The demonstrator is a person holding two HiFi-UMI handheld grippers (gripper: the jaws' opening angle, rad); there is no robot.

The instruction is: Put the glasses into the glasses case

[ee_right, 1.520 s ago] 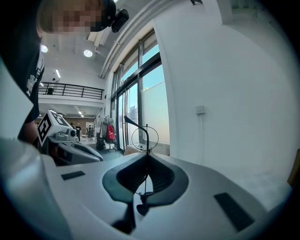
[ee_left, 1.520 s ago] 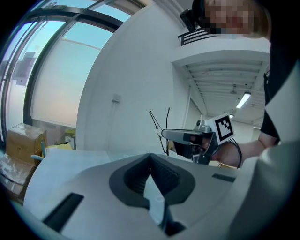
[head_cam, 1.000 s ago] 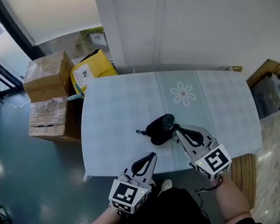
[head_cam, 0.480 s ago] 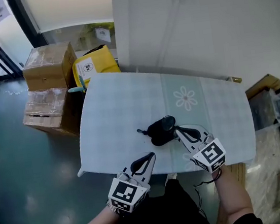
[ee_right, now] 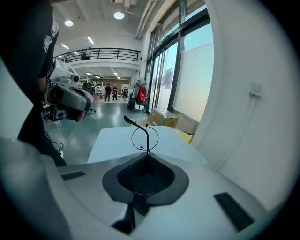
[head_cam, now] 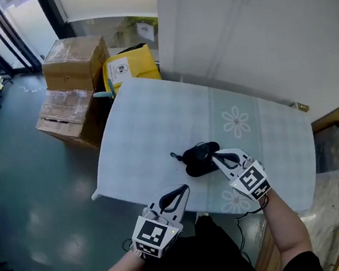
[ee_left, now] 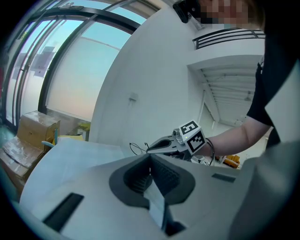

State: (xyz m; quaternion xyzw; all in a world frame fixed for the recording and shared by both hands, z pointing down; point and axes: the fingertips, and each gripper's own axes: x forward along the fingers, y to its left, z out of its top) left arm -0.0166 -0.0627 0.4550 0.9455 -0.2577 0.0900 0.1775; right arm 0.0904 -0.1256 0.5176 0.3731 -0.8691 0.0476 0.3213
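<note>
A black glasses case (head_cam: 197, 159) lies near the front of the pale table (head_cam: 149, 122). My right gripper (head_cam: 215, 156) is at the case's right side, its tips touching or just over it. It is shut on thin wire-rimmed glasses (ee_right: 145, 137), which stick out ahead of the jaws with one lens ring and a temple arm showing. The case does not show in the right gripper view. My left gripper (head_cam: 183, 189) hangs off the table's near edge, shut with nothing in it. The right gripper (ee_left: 168, 143) also shows in the left gripper view.
Stacked cardboard boxes (head_cam: 72, 58) and a yellow bag (head_cam: 129, 66) stand on the floor off the table's far left corner. A white wall (head_cam: 256, 40) runs behind the table. A flower print (head_cam: 236, 121) marks the tabletop. Wooden furniture (head_cam: 332, 123) sits at the right.
The head view has swung, so table and boxes sit further right and lower. The right gripper stays at the case with the glasses. The left gripper has kept its place.
</note>
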